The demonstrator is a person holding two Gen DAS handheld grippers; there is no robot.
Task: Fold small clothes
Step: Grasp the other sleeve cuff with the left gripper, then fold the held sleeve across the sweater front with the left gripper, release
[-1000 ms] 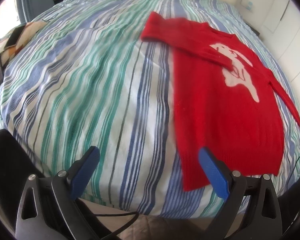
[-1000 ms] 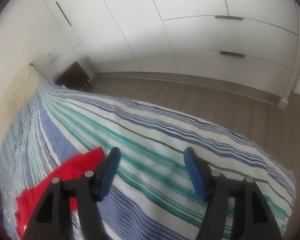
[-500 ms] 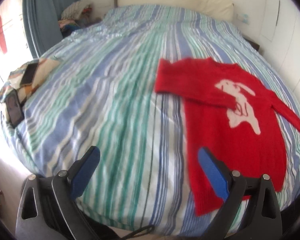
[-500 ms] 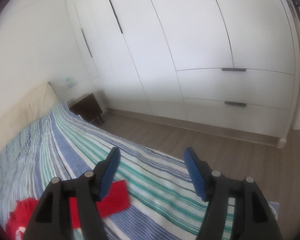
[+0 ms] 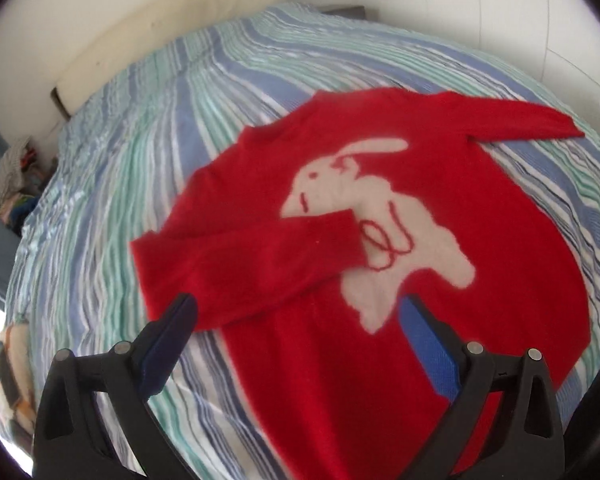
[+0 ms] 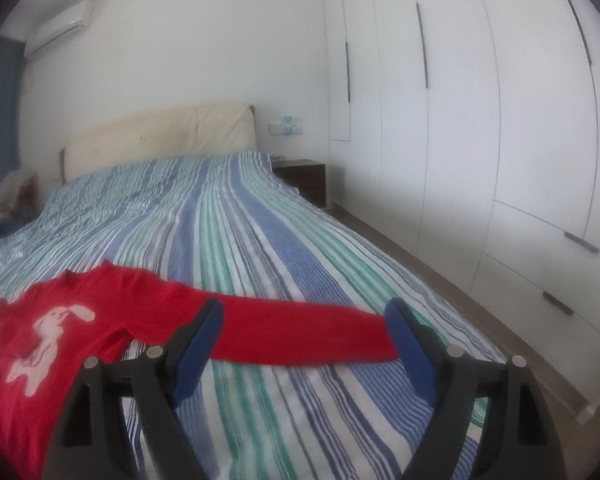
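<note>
A red sweater (image 5: 452, 288) with a white rabbit on the chest lies flat on the striped bedspread (image 5: 148, 128). One sleeve (image 5: 252, 264) is folded across the chest; the other sleeve (image 6: 300, 332) stretches straight out sideways. My left gripper (image 5: 296, 316) hovers open above the folded sleeve and the sweater's body, nothing between its blue pads. My right gripper (image 6: 306, 324) hangs above the outstretched sleeve, its jaws opening and empty. The same sweater (image 6: 48, 344) shows at the lower left of the right wrist view.
A cream headboard (image 6: 160, 136) backs the bed. A dark nightstand (image 6: 304, 180) stands beside it, and white wardrobe doors (image 6: 480, 120) line the right wall. Clutter (image 5: 12, 176) sits past the bed's far left side, and patterned items (image 5: 8, 360) lie at its left edge.
Both grippers swung and rolled toward the sweater. The left view went from the bed's edge to over the sweater; the right view turned from the wardrobe and floor to the bed and sleeve, jaws wider.
</note>
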